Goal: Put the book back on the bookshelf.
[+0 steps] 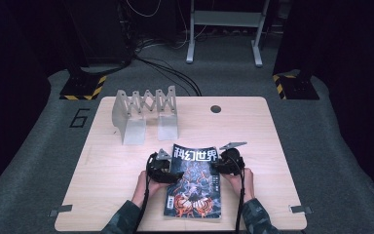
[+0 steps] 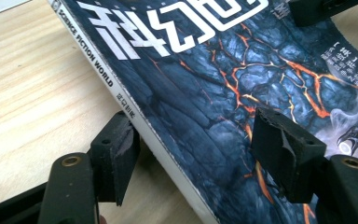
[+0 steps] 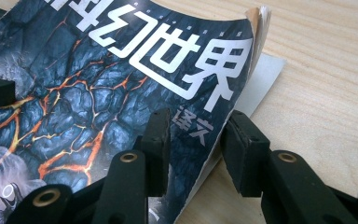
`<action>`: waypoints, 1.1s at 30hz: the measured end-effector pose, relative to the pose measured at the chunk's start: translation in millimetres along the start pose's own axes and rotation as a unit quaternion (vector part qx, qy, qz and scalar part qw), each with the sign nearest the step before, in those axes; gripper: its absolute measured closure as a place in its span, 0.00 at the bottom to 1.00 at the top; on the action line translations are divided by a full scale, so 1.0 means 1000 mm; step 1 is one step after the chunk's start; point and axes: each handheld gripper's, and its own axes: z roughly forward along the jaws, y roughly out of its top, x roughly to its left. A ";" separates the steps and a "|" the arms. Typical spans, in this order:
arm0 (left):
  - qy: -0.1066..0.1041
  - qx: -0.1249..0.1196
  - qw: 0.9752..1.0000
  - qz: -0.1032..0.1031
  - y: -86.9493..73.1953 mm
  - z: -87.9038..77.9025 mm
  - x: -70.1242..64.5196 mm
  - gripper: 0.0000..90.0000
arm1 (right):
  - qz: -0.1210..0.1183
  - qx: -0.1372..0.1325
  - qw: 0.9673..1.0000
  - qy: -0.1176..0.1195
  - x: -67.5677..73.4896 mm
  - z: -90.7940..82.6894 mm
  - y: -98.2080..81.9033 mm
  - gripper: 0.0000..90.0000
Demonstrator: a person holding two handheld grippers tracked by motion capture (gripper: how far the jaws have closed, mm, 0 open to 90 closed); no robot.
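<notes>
At the near edge of the bench (image 1: 102, 195), two forearms in camouflage-pattern sleeves enter, each hand holding a pair of black tongs. A magazine (image 1: 195, 183) with a dark cracked-lava cover and white title characters lies near the middle of the near edge, tilted slightly.

The left gripper (image 1: 161, 168) sits at the magazine's spine side. In the left gripper view its jaws stand wide, one on the bare wood beside the spine (image 2: 121, 100), which reads "SCIENCE FICTION WORLD", the other over the cover; neither visibly presses the magazine.

The right gripper (image 1: 228, 162) sits at the magazine's open-edge side. In the right gripper view its jaws stand fairly narrow astride the lifted edge of the cover, one above it and one outside it, with gaps visible; whether they grip it cannot be told. The top corner of the cover curls upward, showing pages beneath.

The bench is pale wood grain with rounded corners. Towards the far left stands a grey accordion-style rack (image 1: 145, 114). A dark round hole (image 1: 215, 108) lies near the far edge.

Beyond, grey carpet, black cables (image 1: 170, 70), two stand bases with yellow-black hazard tape, a grey metal frame (image 1: 224, 29), and dark surroundings.
</notes>
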 end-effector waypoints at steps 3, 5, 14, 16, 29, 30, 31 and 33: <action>-0.008 0.002 1.000 0.001 0.003 0.002 0.000 0.36 | 0.003 0.001 1.000 -0.006 0.002 0.000 0.000 0.70; -0.013 0.003 1.000 0.005 0.004 0.004 0.001 0.36 | -0.002 0.002 1.000 -0.006 0.002 0.000 0.000 0.70; -0.032 0.015 0.999 -0.004 0.010 0.007 0.002 0.38 | 0.004 -0.004 1.000 -0.007 0.004 0.002 0.000 0.73; -0.034 0.019 0.999 -0.002 0.011 0.007 0.003 0.40 | 0.006 -0.005 1.000 -0.005 0.005 0.002 0.000 0.73; -0.067 0.023 0.997 -0.010 0.012 0.008 0.002 0.50 | -0.003 -0.006 1.000 -0.006 0.004 0.002 0.000 0.73; -0.069 0.025 0.997 -0.007 0.013 0.008 0.001 0.50 | -0.002 -0.005 1.000 -0.006 0.005 0.002 0.000 0.73; -0.072 0.025 0.997 -0.007 0.013 0.008 0.001 0.51 | -0.003 -0.004 1.000 -0.006 0.005 0.002 0.001 0.73; -0.071 0.027 0.997 -0.004 0.013 0.008 0.000 0.52 | -0.002 -0.005 1.000 -0.007 0.005 0.002 0.000 0.73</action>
